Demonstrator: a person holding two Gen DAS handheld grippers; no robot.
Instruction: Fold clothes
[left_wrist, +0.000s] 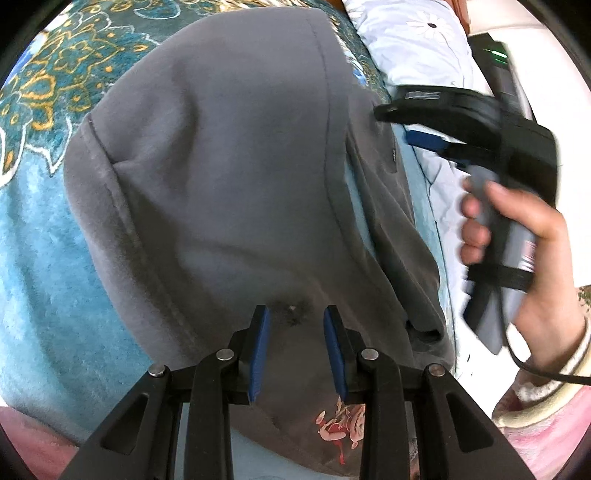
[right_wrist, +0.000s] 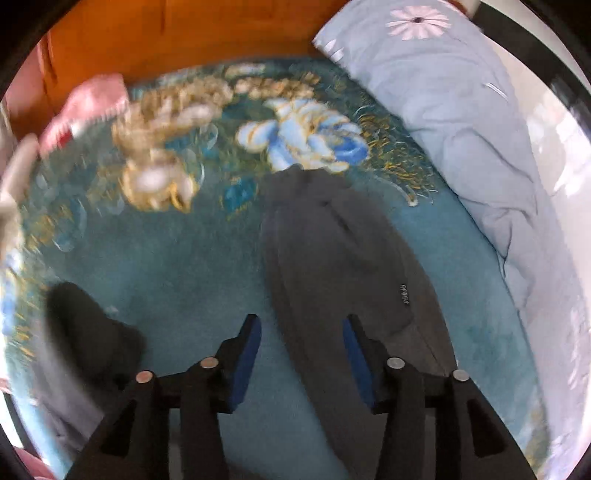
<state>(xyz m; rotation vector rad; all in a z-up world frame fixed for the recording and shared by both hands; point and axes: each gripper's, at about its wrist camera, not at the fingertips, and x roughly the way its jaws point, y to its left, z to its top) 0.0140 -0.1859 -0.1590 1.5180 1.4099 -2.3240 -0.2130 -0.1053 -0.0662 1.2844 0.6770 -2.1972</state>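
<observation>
Now both my grippers are empty. My left gripper (left_wrist: 297, 354) hangs just above the grey sweatshirt (left_wrist: 229, 177), its blue pads (left_wrist: 258, 354) parted with nothing between them; my right gripper (right_wrist: 301, 363) is parted wider, over the sweatshirt's narrow part (right_wrist: 343, 266), likely a sleeve, and also grips nothing. In the left view it (left_wrist: 436, 125) sits beside the garment's right edge, held by my right hand (left_wrist: 517, 236).

The sweatshirt lies on the blue blanket (left_wrist: 33, 240) that covers the bed, bunched rather than flat, with a red print (left_wrist: 338, 424) near my left fingers. As I judge it, folding has hardly begun. To do this step well I should take an edge or seam, not the thick middle, pinch only one layer, and keep both grips level so the cloth drapes without twisting. The sleeve wants laying across the body before any further fold.

Farther out, a dark cloth (right_wrist: 85, 332) lies on the blanket toward its left edge, well apart from the sweatshirt. A pale floral duvet (right_wrist: 461, 129) runs along the right edge, close to the sleeve, and could be caught up if I reach wide. A pink cloth (right_wrist: 88, 107) sits at the far left corner, against the wooden headboard (right_wrist: 184, 33). The right view is blurred, so finer detail there I cannot tell.
</observation>
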